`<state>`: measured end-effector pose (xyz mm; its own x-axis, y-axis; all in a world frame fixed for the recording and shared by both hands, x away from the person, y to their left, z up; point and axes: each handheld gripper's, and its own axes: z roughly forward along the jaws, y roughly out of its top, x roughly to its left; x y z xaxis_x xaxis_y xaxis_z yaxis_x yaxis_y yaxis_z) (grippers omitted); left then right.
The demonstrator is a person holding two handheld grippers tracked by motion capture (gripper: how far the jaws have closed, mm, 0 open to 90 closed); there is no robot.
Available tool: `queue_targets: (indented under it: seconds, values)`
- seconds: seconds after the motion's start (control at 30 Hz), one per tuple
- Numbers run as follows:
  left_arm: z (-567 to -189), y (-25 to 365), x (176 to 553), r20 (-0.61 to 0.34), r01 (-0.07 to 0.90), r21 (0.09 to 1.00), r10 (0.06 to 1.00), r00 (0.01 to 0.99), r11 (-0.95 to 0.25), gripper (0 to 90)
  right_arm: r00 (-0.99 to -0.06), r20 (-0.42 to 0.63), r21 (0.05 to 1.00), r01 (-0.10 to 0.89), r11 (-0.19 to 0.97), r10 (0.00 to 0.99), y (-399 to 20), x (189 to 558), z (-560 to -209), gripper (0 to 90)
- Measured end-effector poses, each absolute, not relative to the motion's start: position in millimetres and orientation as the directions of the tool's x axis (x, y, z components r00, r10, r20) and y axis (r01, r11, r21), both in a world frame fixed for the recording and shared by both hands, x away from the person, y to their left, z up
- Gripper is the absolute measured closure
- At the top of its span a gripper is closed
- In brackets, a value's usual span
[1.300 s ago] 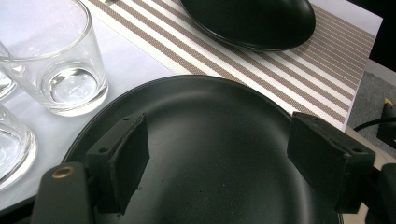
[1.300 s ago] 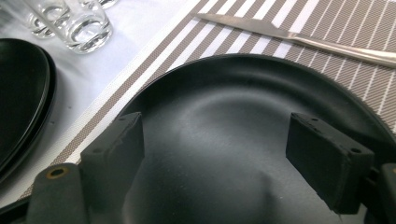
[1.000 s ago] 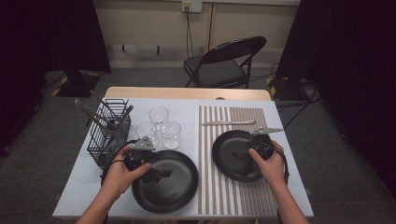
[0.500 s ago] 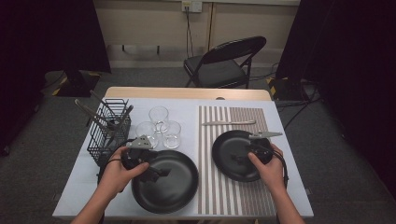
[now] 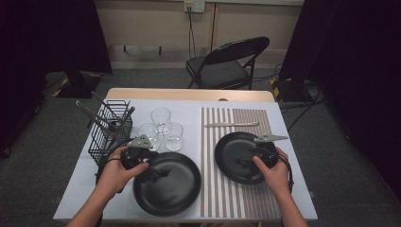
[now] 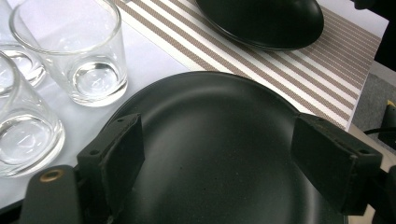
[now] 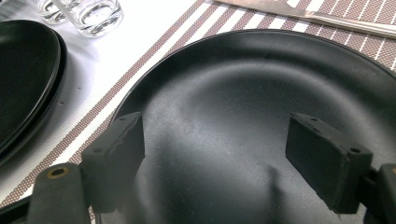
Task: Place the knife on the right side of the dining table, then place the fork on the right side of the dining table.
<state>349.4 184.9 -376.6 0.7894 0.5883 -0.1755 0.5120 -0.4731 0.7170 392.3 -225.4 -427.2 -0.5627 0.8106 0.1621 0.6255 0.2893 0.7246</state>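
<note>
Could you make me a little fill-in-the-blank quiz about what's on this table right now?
1. The knife lies on the striped ___, beyond the smaller black plate.
2. The number of clear glasses standing beside the wire basket is ___.
3. The left gripper hovers over the larger black plate with its jaws ___.
4. The right gripper is over the plate that rests on the ___ mat.

Missing words: mat; three; open; striped
</note>
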Motion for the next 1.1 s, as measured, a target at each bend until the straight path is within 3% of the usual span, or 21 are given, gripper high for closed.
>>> queue_targets:
  seconds: [1.1]
  values:
    - [-340, 207, 354, -0.178, 0.548, 0.715, 0.645, 0.743, -0.434, 20.2, -0.568, 0.177, 0.727, 0.626, 0.282, 0.804, -233, 386, -426, 19.5]
